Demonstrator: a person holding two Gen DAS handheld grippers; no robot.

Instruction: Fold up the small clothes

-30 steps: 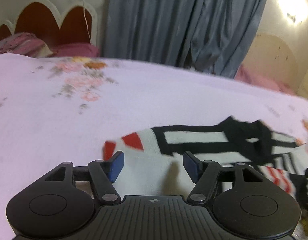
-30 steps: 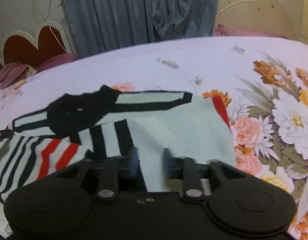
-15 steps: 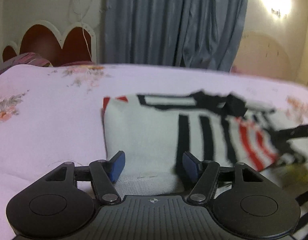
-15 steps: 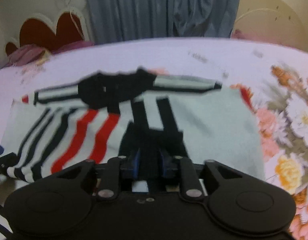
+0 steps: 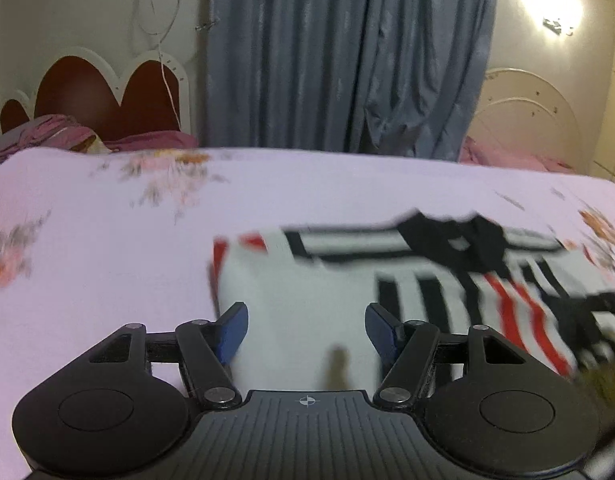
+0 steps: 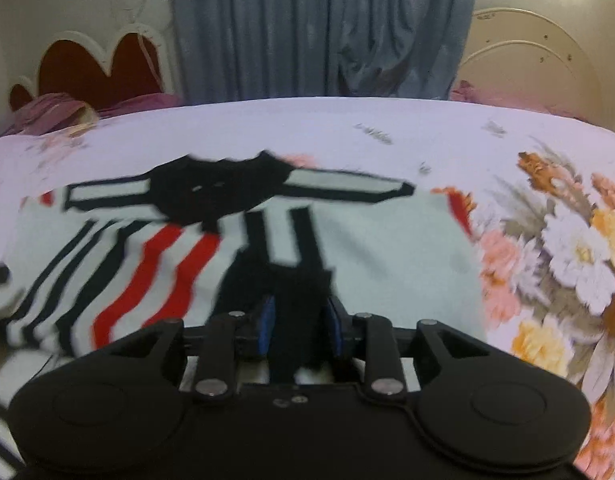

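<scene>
A small white knit garment (image 5: 427,280) with black and red stripes and a black collar lies spread on the bed. In the left wrist view my left gripper (image 5: 305,312) is open over its plain white left part, blue pads (image 5: 231,328) wide apart and pressing on nothing. The right wrist view shows the same garment (image 6: 387,248). There my right gripper (image 6: 298,304) is shut on a fold of black fabric at the near hem, which bunches up between the blue pads (image 6: 266,320).
The bed sheet (image 5: 107,240) is pale lilac, with a large flower print (image 6: 567,260) to the right of the garment. Behind the bed are a red and white headboard (image 5: 87,92), purple pillows (image 6: 55,116), grey-blue curtains (image 5: 347,60) and a lit wall lamp (image 5: 551,0).
The right jaws have narrowed and closed on the black hem fabric. The left gripper has swung toward the garment's white left part, still open as wide as before.
</scene>
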